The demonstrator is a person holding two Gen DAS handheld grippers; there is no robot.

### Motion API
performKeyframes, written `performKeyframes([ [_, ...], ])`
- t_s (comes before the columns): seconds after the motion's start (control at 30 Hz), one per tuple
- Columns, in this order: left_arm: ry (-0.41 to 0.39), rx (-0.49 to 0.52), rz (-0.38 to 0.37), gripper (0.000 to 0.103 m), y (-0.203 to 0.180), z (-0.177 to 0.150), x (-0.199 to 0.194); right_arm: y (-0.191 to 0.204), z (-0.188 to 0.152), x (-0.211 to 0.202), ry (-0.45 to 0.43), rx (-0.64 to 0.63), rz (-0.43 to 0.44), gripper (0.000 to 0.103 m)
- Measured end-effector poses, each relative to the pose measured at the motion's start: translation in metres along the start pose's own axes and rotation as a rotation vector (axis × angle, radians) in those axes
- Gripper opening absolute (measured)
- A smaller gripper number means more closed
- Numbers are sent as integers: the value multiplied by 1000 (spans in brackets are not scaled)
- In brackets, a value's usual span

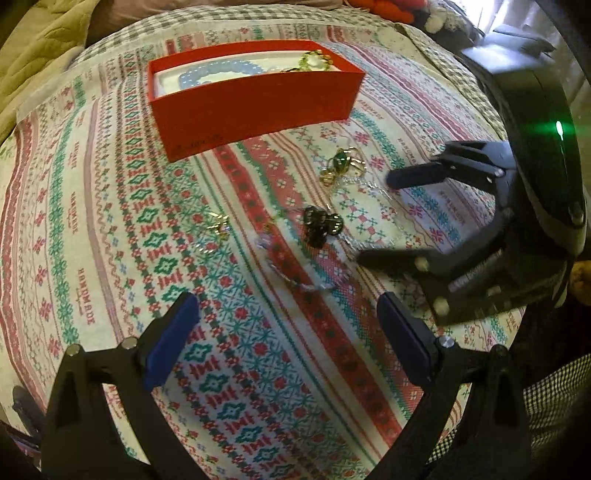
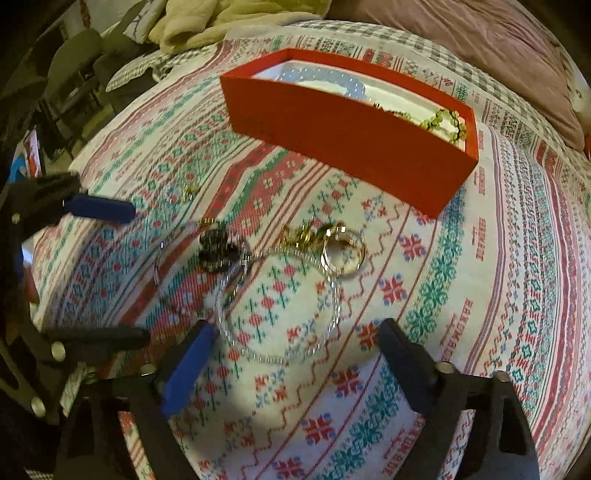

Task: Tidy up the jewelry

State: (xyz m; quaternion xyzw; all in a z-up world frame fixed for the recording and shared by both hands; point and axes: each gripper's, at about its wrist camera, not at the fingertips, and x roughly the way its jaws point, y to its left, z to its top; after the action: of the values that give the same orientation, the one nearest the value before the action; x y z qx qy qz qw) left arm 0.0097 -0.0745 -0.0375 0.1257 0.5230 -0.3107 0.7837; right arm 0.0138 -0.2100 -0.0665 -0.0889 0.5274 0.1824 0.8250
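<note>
A red box (image 1: 258,107) (image 2: 351,155) stands on the patterned cloth and holds a blue bead bracelet (image 1: 207,75) (image 2: 334,79) and a yellow-green bead bracelet (image 1: 316,59) (image 2: 447,122). Loose on the cloth lie a gold piece with a green stone (image 1: 341,162), gold rings (image 2: 343,253), a black piece (image 1: 321,221) (image 2: 216,249), a small gold earring (image 1: 219,229) (image 2: 190,190) and a thin silver chain (image 2: 277,354). My right gripper (image 2: 297,326) (image 1: 376,219) is open low over the chain, its pads clear of it. My left gripper (image 1: 286,301) (image 2: 140,275) is open and empty.
The patterned cloth (image 1: 110,221) (image 2: 480,295) covers a bed with a checked sheet (image 1: 554,406) under it. A beige blanket (image 2: 229,18) and a mauve pillow (image 2: 480,48) lie behind the box. Another silver chain (image 1: 295,275) lies in front of my left fingers.
</note>
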Motion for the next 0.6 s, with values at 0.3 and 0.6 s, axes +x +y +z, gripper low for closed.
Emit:
performKeyframes([
  [0.3,-23,80,-30,96,-16,9,7,-14,-2,-10,-10,1,12,54],
  [0.6,-19,153,17,95,-22,19,29,-33,-15,-21,-15,38,-4,55],
])
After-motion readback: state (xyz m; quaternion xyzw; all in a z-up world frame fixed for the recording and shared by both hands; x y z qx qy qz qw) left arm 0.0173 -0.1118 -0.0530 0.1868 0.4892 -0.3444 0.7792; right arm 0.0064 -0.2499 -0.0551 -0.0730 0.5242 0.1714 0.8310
